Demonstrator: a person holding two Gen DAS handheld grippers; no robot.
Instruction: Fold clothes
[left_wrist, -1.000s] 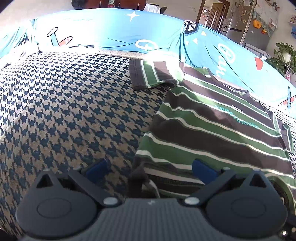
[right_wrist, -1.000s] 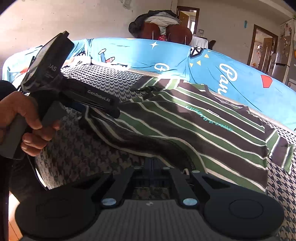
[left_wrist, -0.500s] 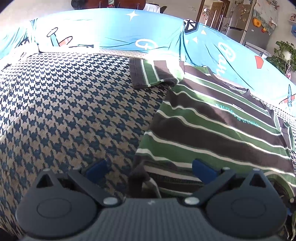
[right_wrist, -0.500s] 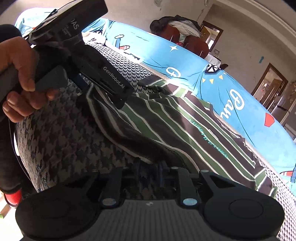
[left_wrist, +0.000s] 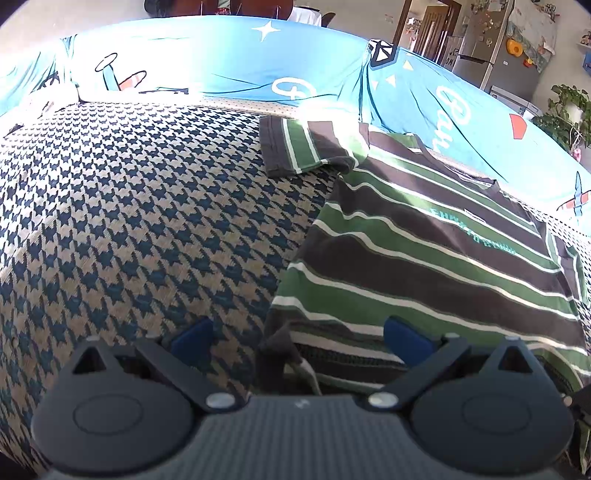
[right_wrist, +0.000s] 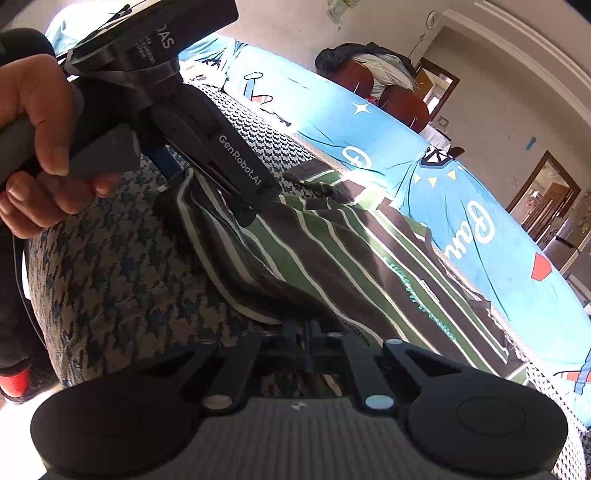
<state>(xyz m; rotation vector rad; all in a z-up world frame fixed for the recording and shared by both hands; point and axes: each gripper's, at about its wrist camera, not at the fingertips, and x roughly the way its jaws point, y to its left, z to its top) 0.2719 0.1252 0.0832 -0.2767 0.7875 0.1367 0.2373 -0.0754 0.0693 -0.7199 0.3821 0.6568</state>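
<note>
A green, brown and white striped t-shirt (left_wrist: 424, 240) lies spread on the houndstooth sofa seat (left_wrist: 129, 221); it also shows in the right wrist view (right_wrist: 351, 251). My left gripper (left_wrist: 299, 336) is open, its blue pads (left_wrist: 194, 338) apart astride the shirt's near hem corner. In the right wrist view the left gripper (right_wrist: 207, 184) sits over that corner, held by a hand (right_wrist: 37, 147). My right gripper (right_wrist: 303, 332) is shut on the shirt's hem, which is lifted and bunched.
A blue printed cover (left_wrist: 240, 70) drapes the sofa back. One shirt sleeve (left_wrist: 295, 147) lies folded toward the back. A doorway, a fridge (left_wrist: 506, 55) and a plant stand beyond the sofa.
The right gripper has swung and tilted, pulling the hem taut toward the left gripper. The left gripper has hardly moved.
</note>
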